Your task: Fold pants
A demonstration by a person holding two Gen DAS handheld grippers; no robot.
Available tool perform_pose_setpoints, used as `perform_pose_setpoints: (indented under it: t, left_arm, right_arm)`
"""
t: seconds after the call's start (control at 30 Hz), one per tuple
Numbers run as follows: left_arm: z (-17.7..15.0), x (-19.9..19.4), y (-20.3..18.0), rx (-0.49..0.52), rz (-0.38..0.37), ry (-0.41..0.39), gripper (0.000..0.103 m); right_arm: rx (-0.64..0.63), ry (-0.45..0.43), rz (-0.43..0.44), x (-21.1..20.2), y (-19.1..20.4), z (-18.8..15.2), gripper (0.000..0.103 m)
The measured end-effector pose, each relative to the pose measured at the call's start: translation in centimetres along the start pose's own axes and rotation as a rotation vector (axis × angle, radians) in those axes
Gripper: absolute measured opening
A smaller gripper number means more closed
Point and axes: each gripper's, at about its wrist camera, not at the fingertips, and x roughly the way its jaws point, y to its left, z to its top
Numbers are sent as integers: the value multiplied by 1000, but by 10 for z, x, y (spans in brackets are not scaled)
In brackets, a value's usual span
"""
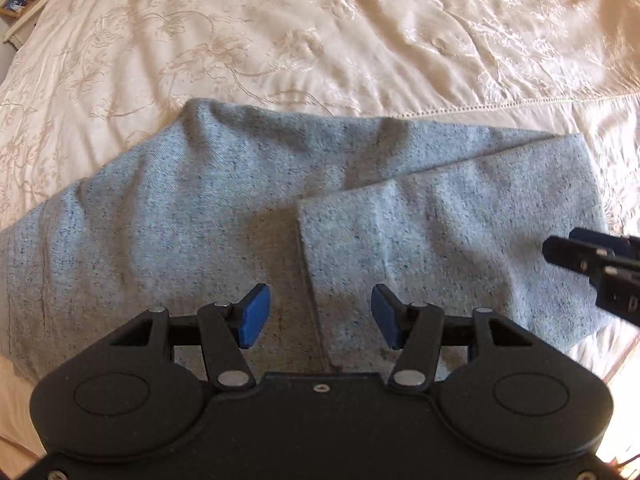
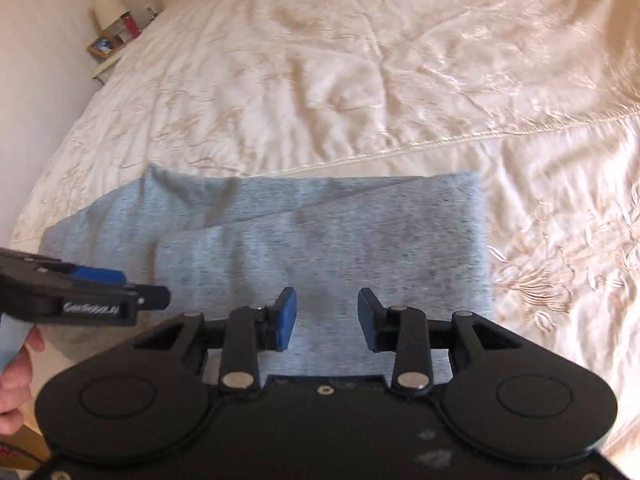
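Blue-padded jaws of the left gripper (image 1: pixel 320 316) and right gripper (image 2: pixel 327 318) stand open, empty, above the grey pants (image 1: pixel 224 216). The pants lie folded over at 12 o'clock on the cream bedspread (image 2: pixel 360 80); a further fold likely remains.

matt flecked knit pants (image 1: pixel 240 208), glossy embroidered satin bedspread (image 1: pixel 320 40)

Pants: the pants (image 1: pixel 224 216) lie folded across the near part of the bedspread (image 1: pixel 320 40).
Left gripper: the left gripper (image 1: pixel 318 316) hangs over their near edge, left of the right gripper (image 2: pixel 327 320).
Bedside shelf: the shelf (image 2: pixel 105 50) stands far left, beside the bed.
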Motion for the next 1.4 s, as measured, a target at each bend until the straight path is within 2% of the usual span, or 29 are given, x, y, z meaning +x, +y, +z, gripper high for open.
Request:
perform_pose_setpoints:
  t: [0.13,0.3,0.37,0.47,0.6,0.8,0.97,1.1,1.3,1.4]
  left_arm:
    - [-26,12,-15,23,56,55,63]
    - [-42,-3,-3,-87,83,37,65]
    - [-46,-13,7,-135,104,20,64]
    - [-53,-26,28,-207,162,12,64]
    - [-65,-36,71,-319,210,12,64]
    - [-81,-43,138,-494,230,17,64]
    - [-91,-43,196,-556,223,-4,64]
    - [-93,-39,243,-559,202,-24,64]
    - [-92,-21,302,-529,172,-12,66]
    - [-92,0,324,-523,118,30,78]
  right_arm:
    - [19,93,-75,22,-37,-2,34]
    - [-10,106,-37,17,-43,-4,36]
    - [-36,90,6,9,-37,-2,37]
    - [-113,70,101,2,-9,0,37]
    - [-227,93,218,4,35,-5,37]
    - [-321,133,287,16,93,-24,37]
    - [-332,170,234,31,125,-44,37]
    - [-277,176,152,39,136,-52,37]
    - [-196,172,86,47,143,-51,37]
    - [-173,171,49,50,148,-50,37]
